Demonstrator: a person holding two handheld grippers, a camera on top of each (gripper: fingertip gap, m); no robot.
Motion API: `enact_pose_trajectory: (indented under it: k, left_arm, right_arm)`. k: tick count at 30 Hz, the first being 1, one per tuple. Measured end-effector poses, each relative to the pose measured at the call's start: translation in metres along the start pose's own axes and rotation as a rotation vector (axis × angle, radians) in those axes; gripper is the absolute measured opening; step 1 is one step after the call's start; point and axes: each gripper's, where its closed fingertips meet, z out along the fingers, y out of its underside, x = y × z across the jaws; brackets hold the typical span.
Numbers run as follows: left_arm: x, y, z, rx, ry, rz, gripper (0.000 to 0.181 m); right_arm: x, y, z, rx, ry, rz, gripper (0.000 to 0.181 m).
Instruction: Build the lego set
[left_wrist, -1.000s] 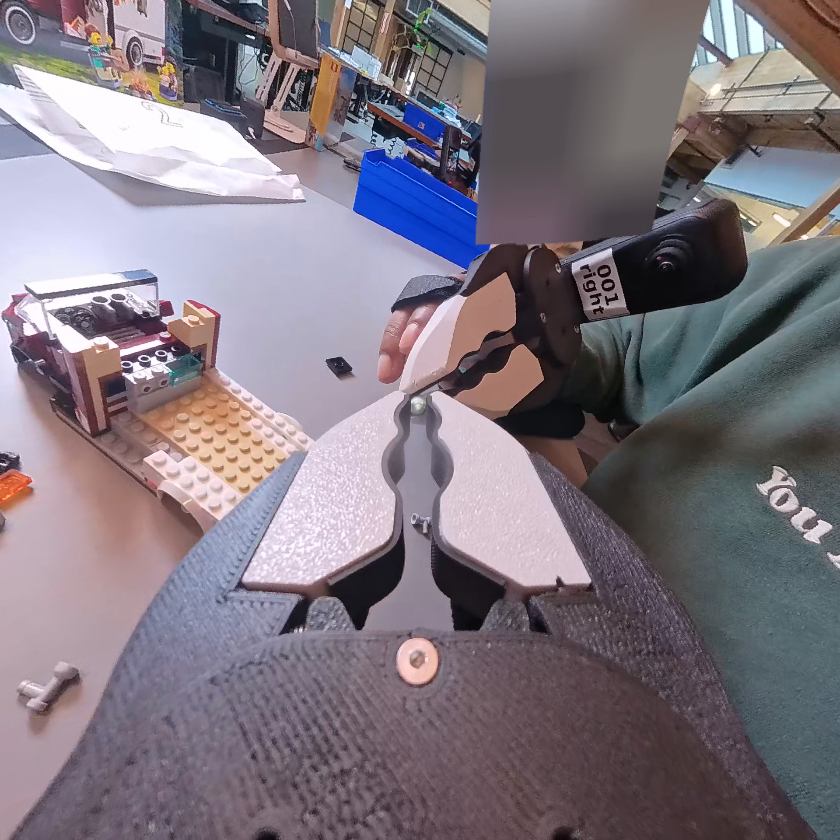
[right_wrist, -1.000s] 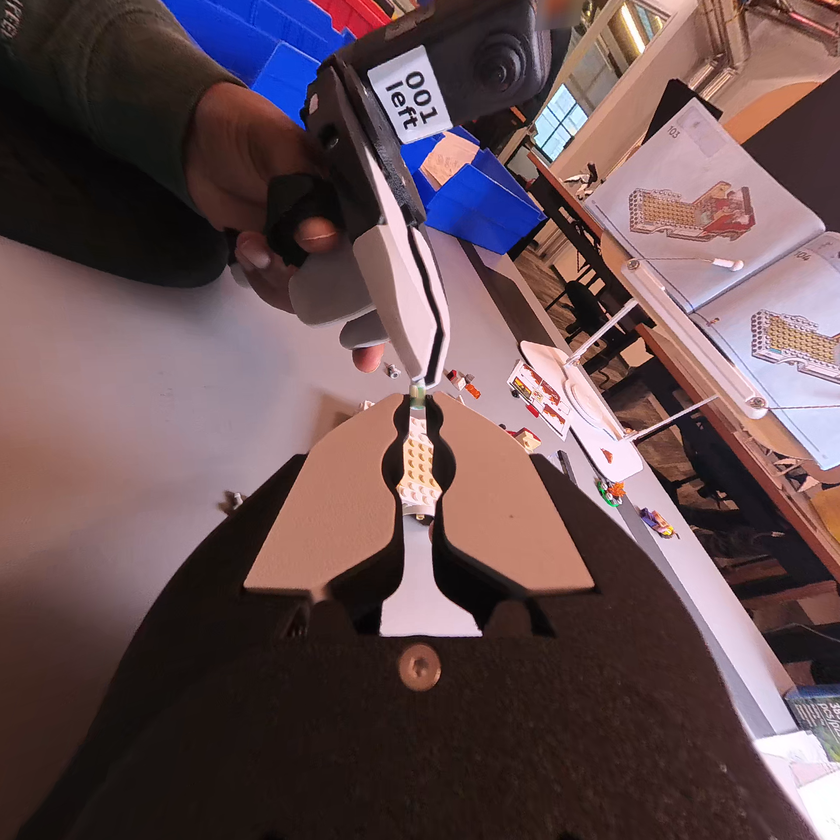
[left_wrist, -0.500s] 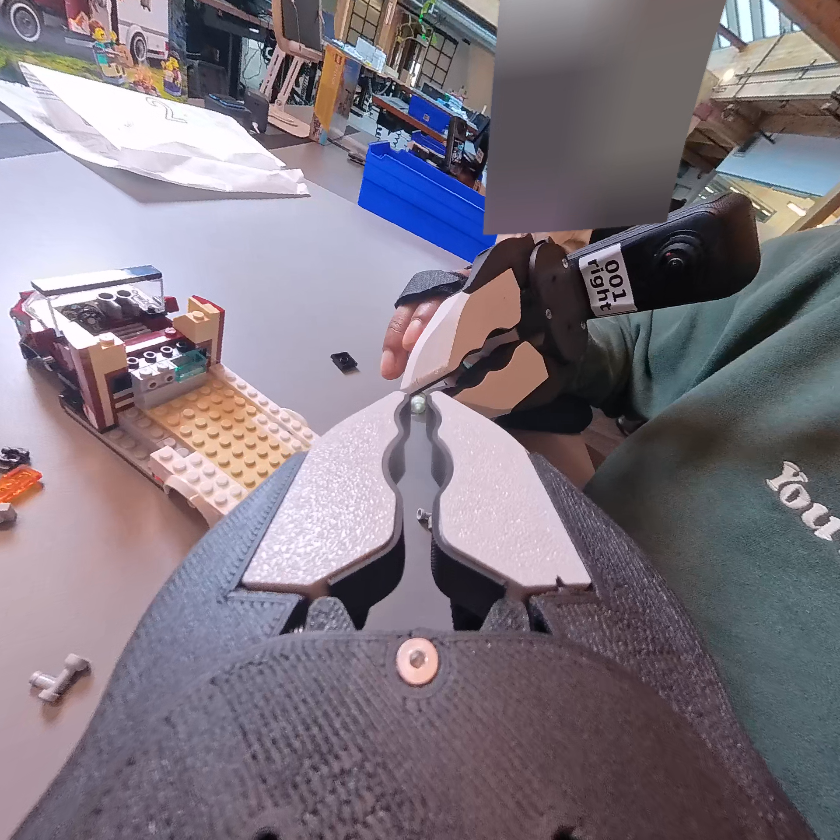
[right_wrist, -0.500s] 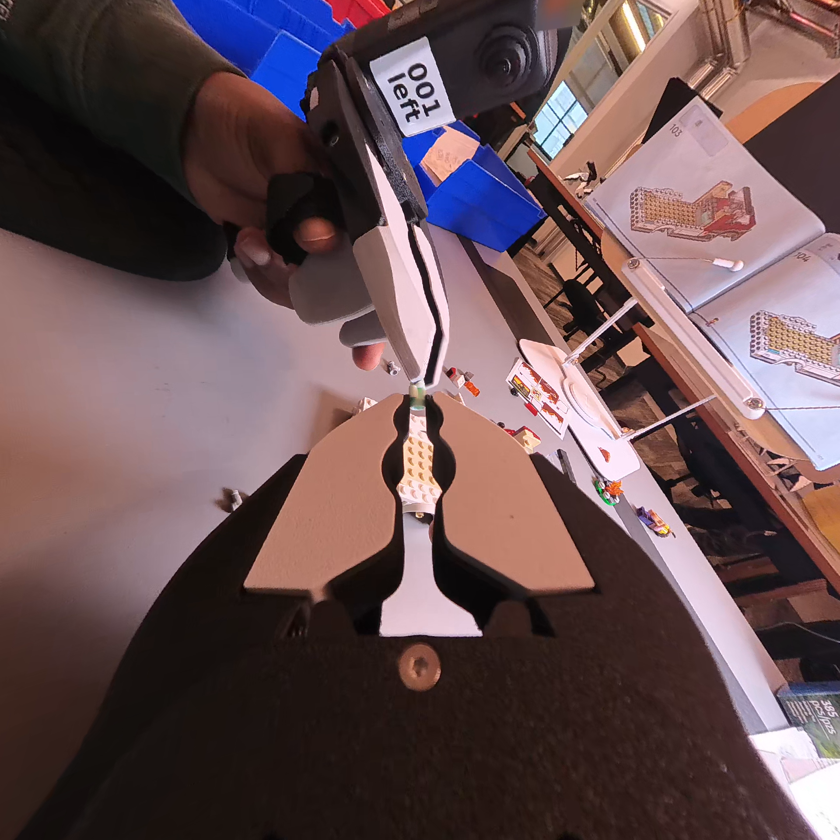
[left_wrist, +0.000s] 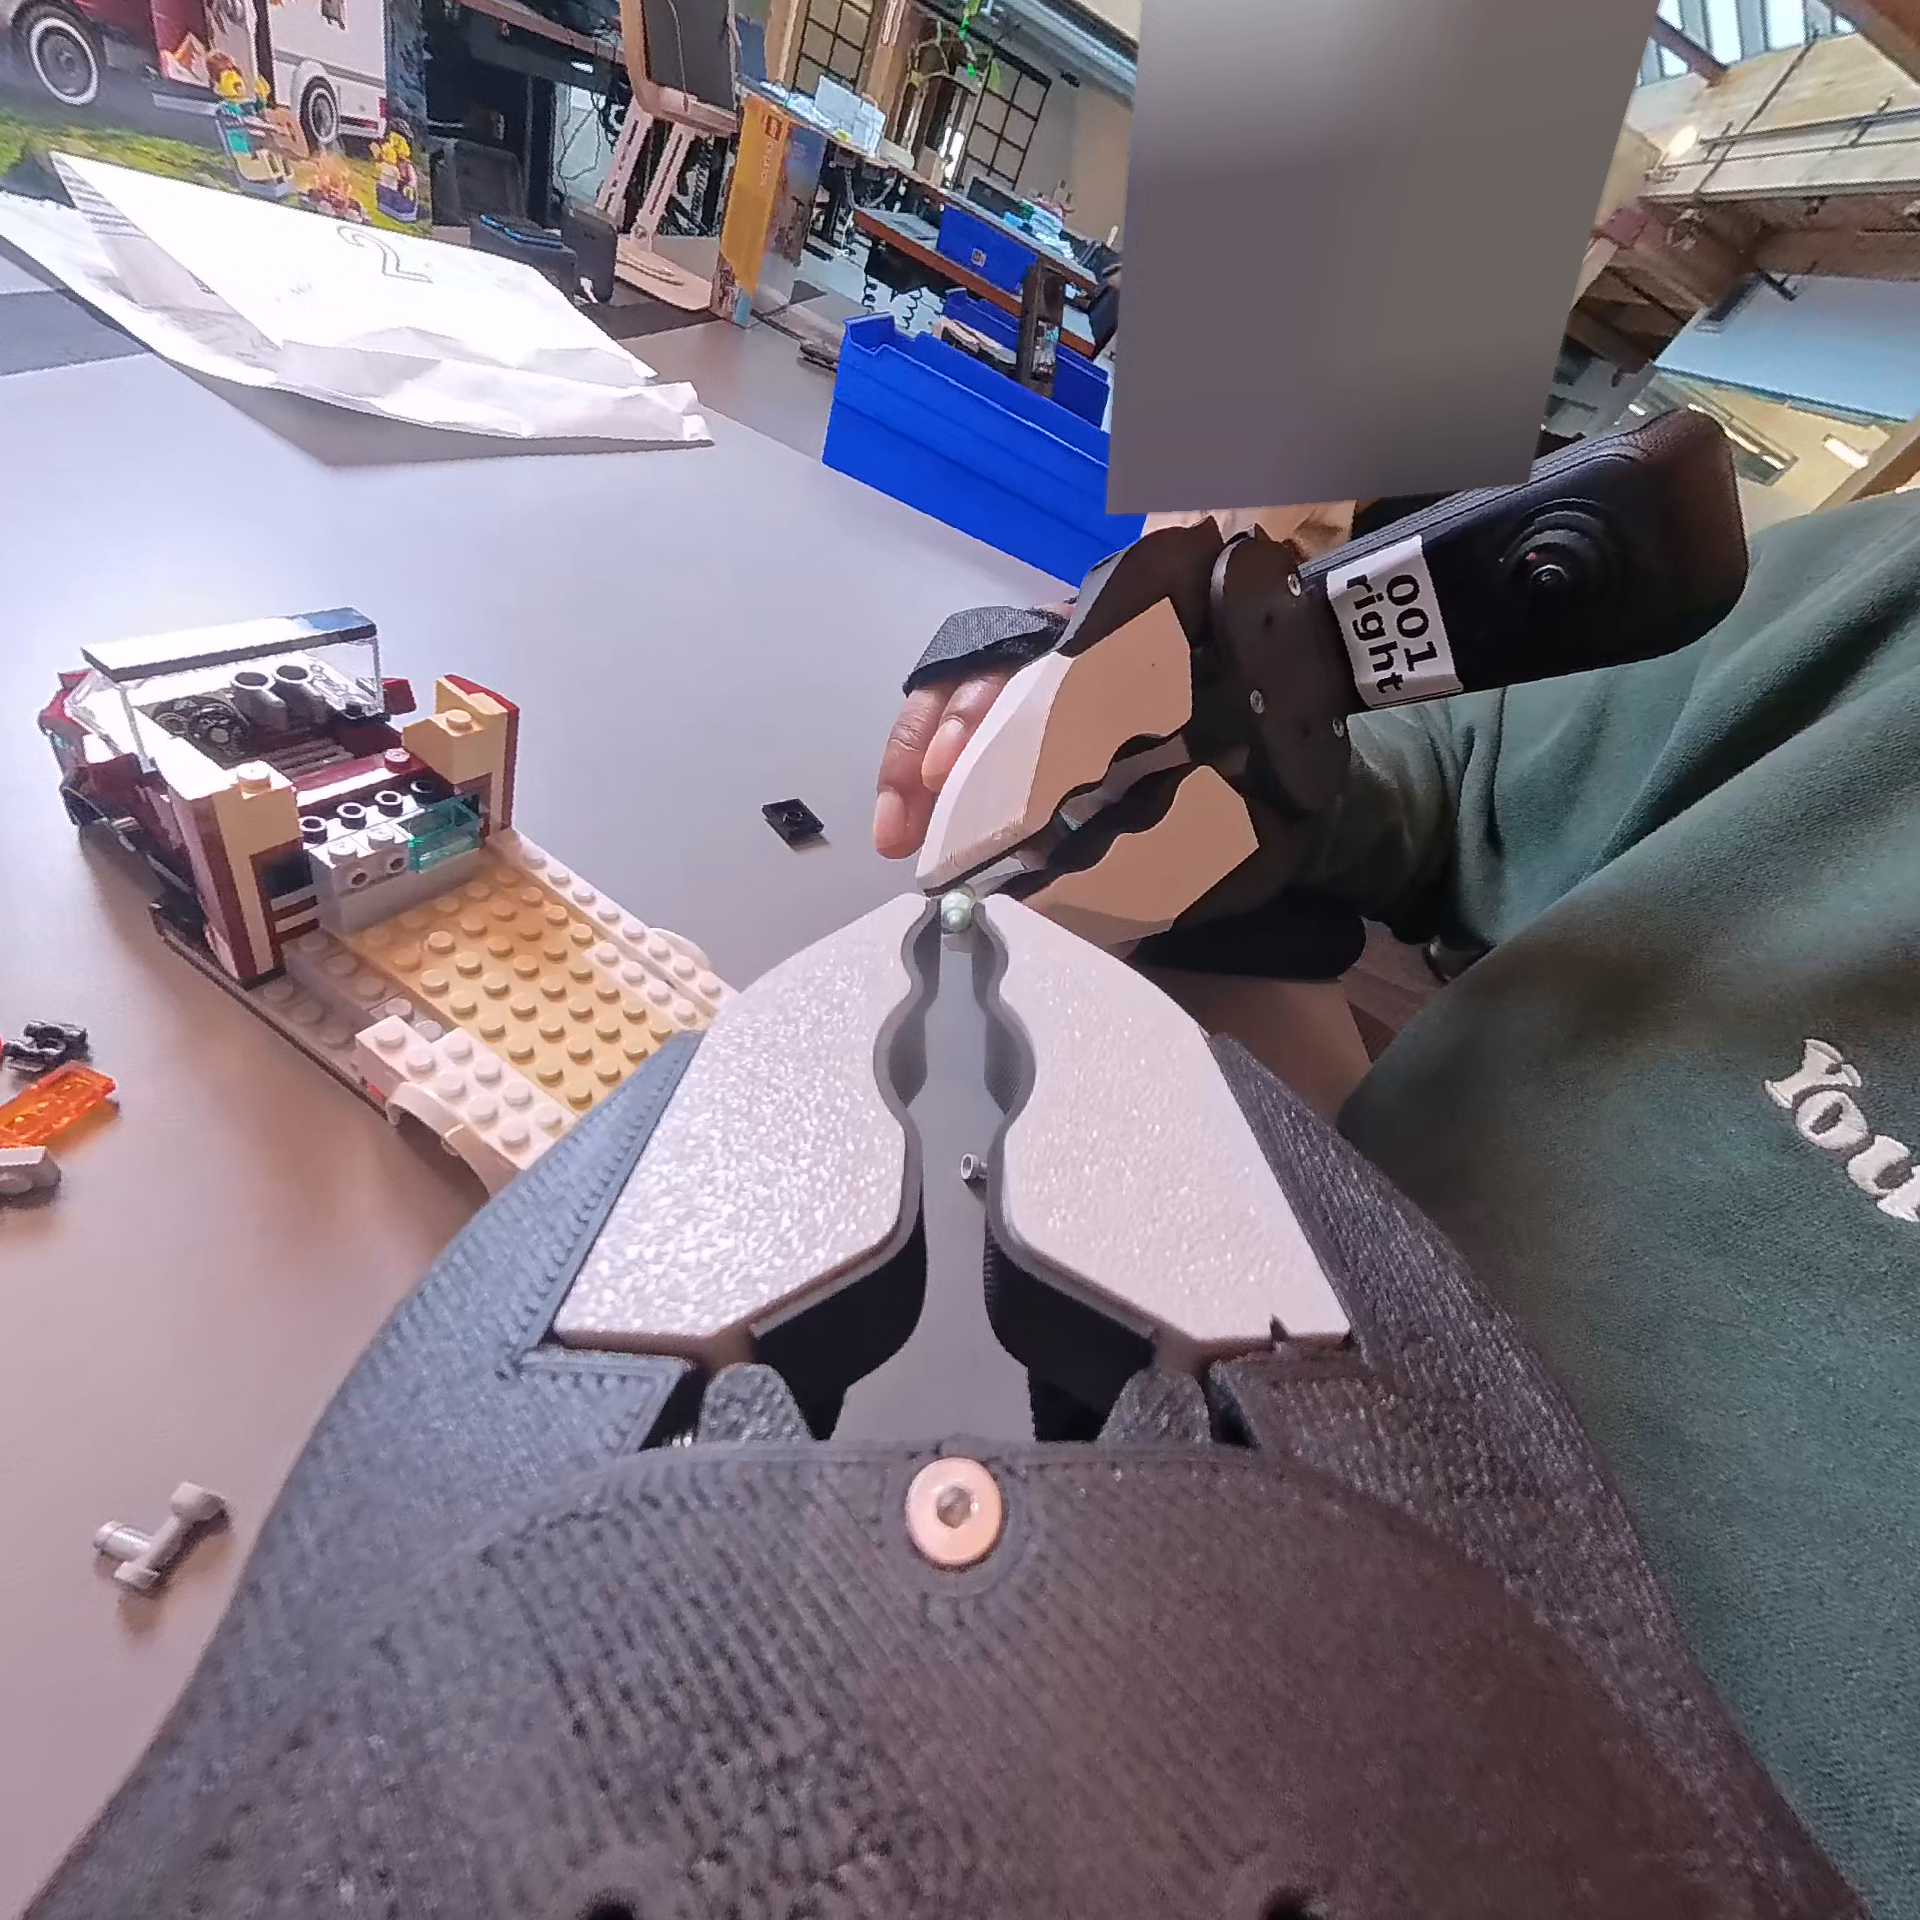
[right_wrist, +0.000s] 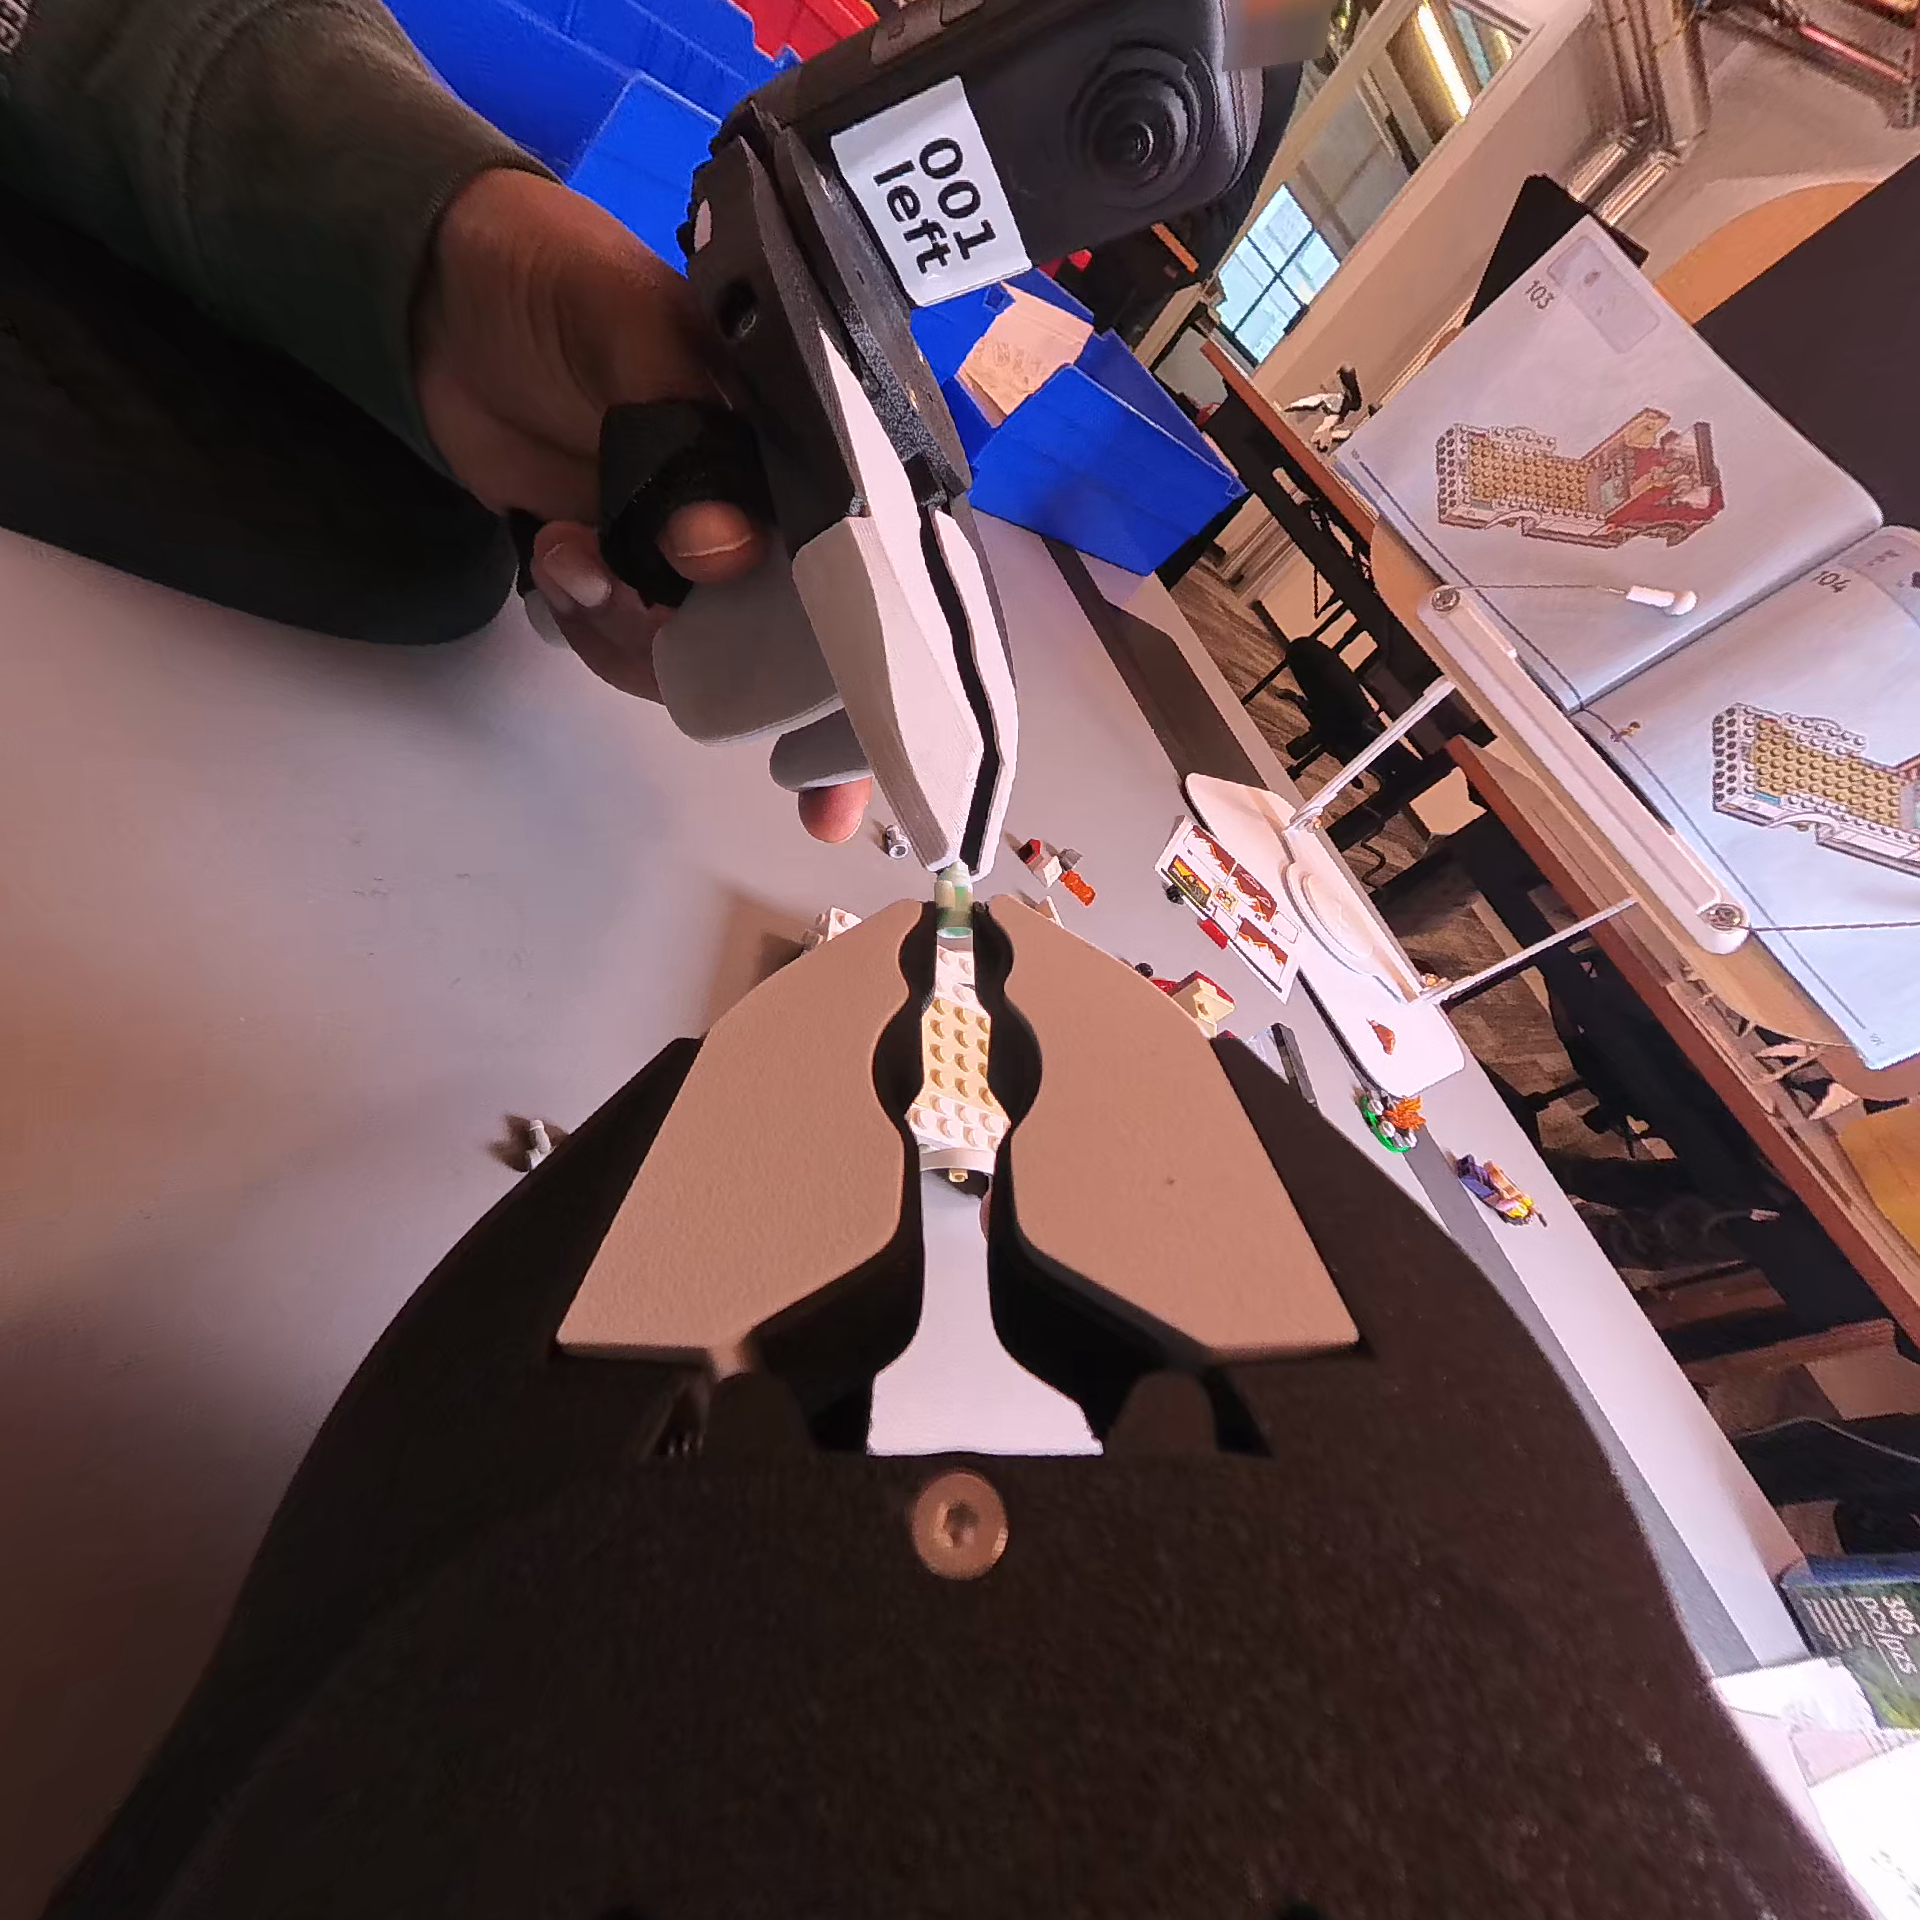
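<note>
The half-built lego vehicle (left_wrist: 468, 966), dark red with a tan studded floor, stands on the table to the left in the left wrist view. In the right wrist view it shows through the finger gap (right_wrist: 956, 1060). My left gripper (left_wrist: 954, 914) and right gripper (right_wrist: 956, 920) meet tip to tip above the table. Both are shut on a tiny pale green piece (right_wrist: 954, 899), which also shows in the left wrist view (left_wrist: 954, 906). I cannot tell whether it is one piece or two. The right gripper (left_wrist: 971, 883) comes in from the right, and the left gripper (right_wrist: 961, 862) comes from above.
A small black plate (left_wrist: 793, 823), an orange clear tile (left_wrist: 57, 1103) and a grey pin (left_wrist: 156, 1538) lie loose on the table. A white paper bag (left_wrist: 343, 312) and blue bins (left_wrist: 966, 457) are behind. An open instruction booklet (right_wrist: 1621, 488), a sticker sheet (right_wrist: 1231, 904) and loose pieces (right_wrist: 1060, 873) are to the right. The grey pin (left_wrist: 156, 1538) is about equally far from each gripper, around 15 centimetres.
Both grippers stay tip to tip on the small piece. The left wrist view has drifted slightly, so the vehicle sits a little more to the right in it.
</note>
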Motion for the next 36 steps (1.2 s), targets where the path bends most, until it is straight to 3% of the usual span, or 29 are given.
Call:
enact_pose_trajectory:
  k: [12, 21, 26, 36]
  left_arm:
    - [0.0, 0.0, 0.0, -0.034, -0.022, 0.082, 0.004]
    - [-0.013, -0.017, 0.004, -0.186, -0.028, 0.293, 0.004]
    - [-0.061, -0.037, 0.002, -0.482, -0.134, 0.602, 0.004]
    - [-0.105, -0.033, 0.016, -0.993, 0.086, 0.719, 0.004]
  right_arm:
    - [0.0, 0.0, 0.0, -0.002, 0.003, 0.002, 0.007]
    - [0.014, 0.014, -0.001, -0.061, 0.036, 0.089, 0.009]
    - [0.03, 0.024, -0.006, -0.093, 0.067, 0.19, 0.009]
    - [0.049, 0.037, -0.015, -0.137, 0.105, 0.291, 0.009]
